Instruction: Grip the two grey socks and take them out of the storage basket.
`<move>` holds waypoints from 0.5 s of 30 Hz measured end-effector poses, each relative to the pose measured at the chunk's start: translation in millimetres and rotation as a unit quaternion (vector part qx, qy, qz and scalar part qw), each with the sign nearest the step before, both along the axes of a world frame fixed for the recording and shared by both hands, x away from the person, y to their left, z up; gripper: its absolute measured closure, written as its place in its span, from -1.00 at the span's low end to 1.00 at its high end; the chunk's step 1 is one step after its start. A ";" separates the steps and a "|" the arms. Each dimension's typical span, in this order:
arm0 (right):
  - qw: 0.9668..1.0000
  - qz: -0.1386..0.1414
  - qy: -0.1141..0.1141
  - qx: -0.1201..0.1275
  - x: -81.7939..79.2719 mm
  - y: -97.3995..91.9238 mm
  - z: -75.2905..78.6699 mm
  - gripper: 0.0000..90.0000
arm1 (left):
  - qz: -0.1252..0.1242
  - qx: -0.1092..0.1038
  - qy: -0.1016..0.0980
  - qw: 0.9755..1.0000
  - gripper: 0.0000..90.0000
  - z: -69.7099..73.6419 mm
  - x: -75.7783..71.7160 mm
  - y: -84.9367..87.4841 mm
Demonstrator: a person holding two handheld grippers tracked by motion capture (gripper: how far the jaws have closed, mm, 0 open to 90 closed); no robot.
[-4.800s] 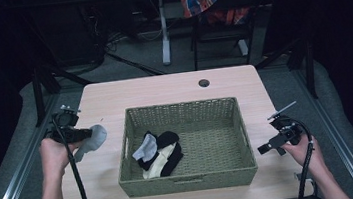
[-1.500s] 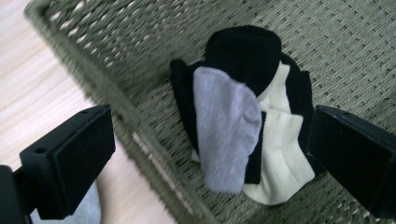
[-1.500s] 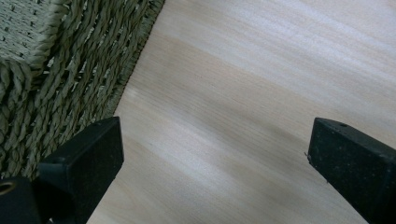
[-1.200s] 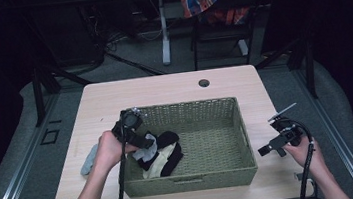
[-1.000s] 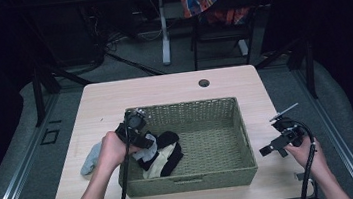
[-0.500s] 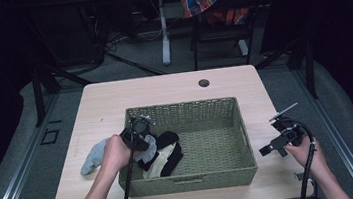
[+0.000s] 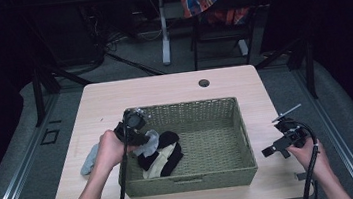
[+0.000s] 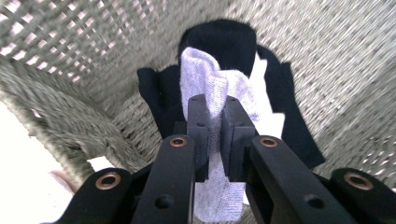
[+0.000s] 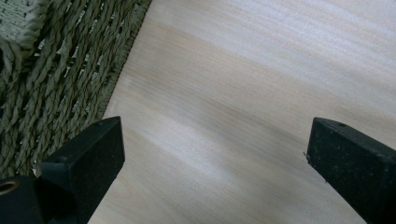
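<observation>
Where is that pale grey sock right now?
The pale grey sock is pinched in the left tool, at the basket's left end, above the black socks.

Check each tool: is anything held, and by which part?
The left tool is shut on the light grey sock, pinching a raised fold near its middle, inside the basket. The right tool stands open over the table, holding nothing.

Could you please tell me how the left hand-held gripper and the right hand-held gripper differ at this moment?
The left hand-held gripper has its jaws shut on a light grey knitted sock; the right hand-held gripper has its jaws wide apart with nothing between them. The left one is inside the green woven basket, over dark socks; the right one is outside the basket, over the pale wooden table. Both have black jaws.
</observation>
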State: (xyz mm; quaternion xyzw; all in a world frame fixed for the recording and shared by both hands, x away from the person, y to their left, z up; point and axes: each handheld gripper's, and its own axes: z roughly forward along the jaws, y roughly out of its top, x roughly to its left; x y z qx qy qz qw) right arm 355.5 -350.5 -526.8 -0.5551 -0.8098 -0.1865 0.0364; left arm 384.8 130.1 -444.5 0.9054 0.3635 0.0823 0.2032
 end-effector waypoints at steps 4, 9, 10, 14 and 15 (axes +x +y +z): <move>1.000 -0.004 0.002 0.002 -1.9 -0.2 0.0 -0.91 | 0.001 -0.012 -0.006 1.000 0.87 8.4 -0.5 5.4; 1.000 -0.009 0.003 0.001 -2.6 -1.9 -1.1 -0.91 | -0.002 -0.021 -0.012 1.000 0.87 17.4 0.0 6.3; 1.000 0.005 0.006 0.000 -1.4 -3.5 -0.9 -0.91 | -0.004 -0.023 -0.013 1.000 0.87 20.0 -0.4 6.3; 1.000 0.004 0.011 -0.004 -2.2 -3.6 -0.1 -0.91 | -0.005 -0.024 -0.017 1.000 0.87 25.9 -0.2 6.9; 1.000 -0.007 0.006 -0.001 -3.5 -3.2 -0.9 -0.91 | -0.005 -0.026 -0.018 0.999 0.87 27.8 0.0 7.0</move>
